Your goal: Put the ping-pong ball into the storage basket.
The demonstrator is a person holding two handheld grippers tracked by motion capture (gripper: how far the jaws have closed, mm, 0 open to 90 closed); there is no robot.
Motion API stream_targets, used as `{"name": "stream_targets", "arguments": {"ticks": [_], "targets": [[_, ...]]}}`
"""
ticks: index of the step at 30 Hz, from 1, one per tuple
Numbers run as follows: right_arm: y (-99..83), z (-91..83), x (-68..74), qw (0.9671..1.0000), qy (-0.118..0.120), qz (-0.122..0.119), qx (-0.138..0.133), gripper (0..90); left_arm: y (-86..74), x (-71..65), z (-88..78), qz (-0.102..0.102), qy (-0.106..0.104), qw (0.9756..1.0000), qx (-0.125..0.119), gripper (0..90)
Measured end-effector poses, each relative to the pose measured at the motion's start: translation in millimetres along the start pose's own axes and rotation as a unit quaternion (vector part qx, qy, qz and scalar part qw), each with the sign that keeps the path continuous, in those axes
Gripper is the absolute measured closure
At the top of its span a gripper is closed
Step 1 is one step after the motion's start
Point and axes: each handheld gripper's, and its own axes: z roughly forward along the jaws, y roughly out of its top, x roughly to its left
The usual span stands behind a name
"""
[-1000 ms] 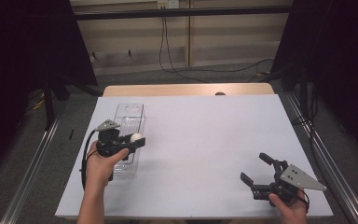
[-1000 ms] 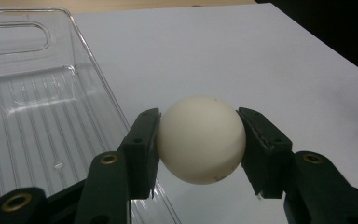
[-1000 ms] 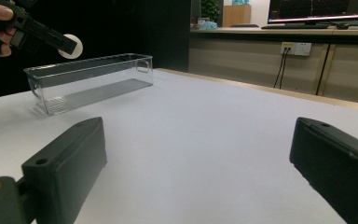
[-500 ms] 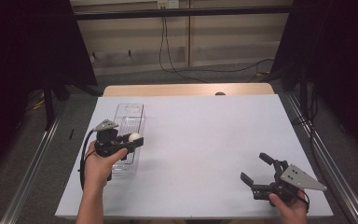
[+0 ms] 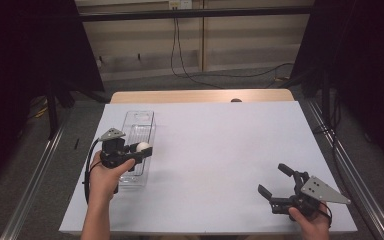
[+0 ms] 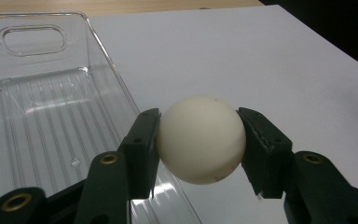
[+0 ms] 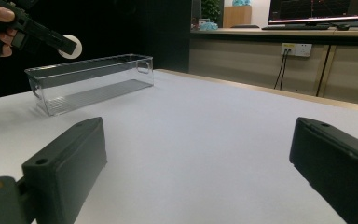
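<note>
Left gripper view shows your left gripper (image 6: 200, 154) clamped on a white ball (image 6: 201, 139) above the clear bin's (image 5: 139, 131) right rim. You likely need to shift it over the bin before releasing. Lower right, your right gripper (image 5: 278, 183) waits, jaws apart, on open counter (image 5: 220, 150).

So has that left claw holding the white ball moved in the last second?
Barely. The left gripper with the ball stays over the clear bin's right wall, perhaps drifting slightly toward the person.

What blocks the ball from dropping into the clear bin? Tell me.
Nothing visible. The left gripper holds the ball above the bin's open top, near its right wall; the bin looks empty.
</note>
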Motion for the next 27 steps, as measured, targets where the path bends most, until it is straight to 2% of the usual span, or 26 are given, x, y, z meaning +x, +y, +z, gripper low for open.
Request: {"name": "stream_targets", "arguments": {"ticks": [7,27], "targets": [[0.3,0.5,-0.1,1.0000,-0.001,0.000,-0.001,3.4,-0.5,3.5,-2.6,-0.004,-0.004,1.0000,-0.002,51.0],[0.4,0.6,-2.0,1.0000,-0.001,-0.007,-0.002,3.4,-0.5,6.5,-6.6,-0.002,0.006,1.0000,-0.005,50.9]]}}
